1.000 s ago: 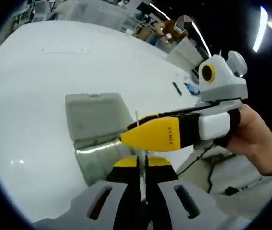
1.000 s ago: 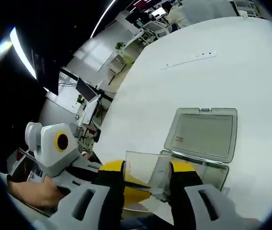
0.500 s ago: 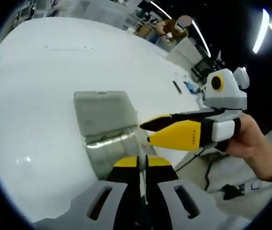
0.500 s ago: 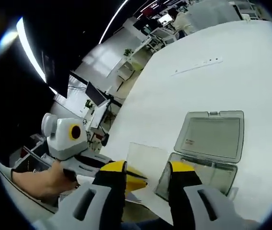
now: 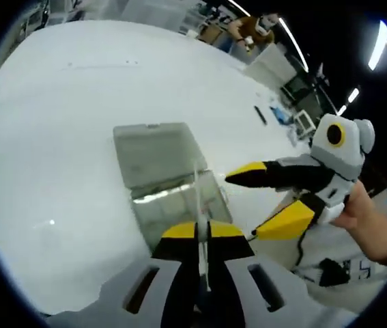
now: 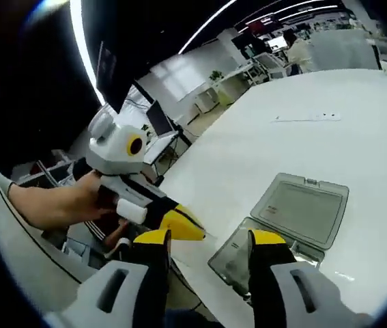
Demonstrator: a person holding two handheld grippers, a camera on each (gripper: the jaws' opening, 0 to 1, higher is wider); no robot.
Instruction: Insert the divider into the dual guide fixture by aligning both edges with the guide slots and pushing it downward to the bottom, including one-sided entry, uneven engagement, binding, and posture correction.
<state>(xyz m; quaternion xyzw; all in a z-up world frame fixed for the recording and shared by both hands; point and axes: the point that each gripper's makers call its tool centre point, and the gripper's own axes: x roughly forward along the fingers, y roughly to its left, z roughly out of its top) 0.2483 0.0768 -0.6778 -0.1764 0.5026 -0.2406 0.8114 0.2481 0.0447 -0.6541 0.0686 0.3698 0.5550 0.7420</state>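
My left gripper (image 5: 202,231) is shut on the clear divider (image 5: 197,198), which I see edge-on as a thin line rising from the yellow tips. The divider's far end stands over the dual guide fixture (image 5: 179,205), a clear box with its hinged lid (image 5: 155,150) lying open behind it. Whether the divider touches the box I cannot tell. My right gripper (image 5: 254,203) comes in from the right, open, beside the box and apart from the divider. In the right gripper view, the right gripper (image 6: 210,239) holds nothing; the left gripper (image 6: 188,229) and fixture (image 6: 248,254) lie ahead.
The fixture sits near the edge of a broad white table (image 5: 56,123). A thin white strip (image 6: 309,117) lies far across it, and small dark items (image 5: 258,115) lie near its side. A hand (image 6: 50,201) holds the left gripper. Desks stand beyond the table.
The right gripper has drawn back from the divider and its jaws have spread wider. The left gripper stays shut on the divider over the box.
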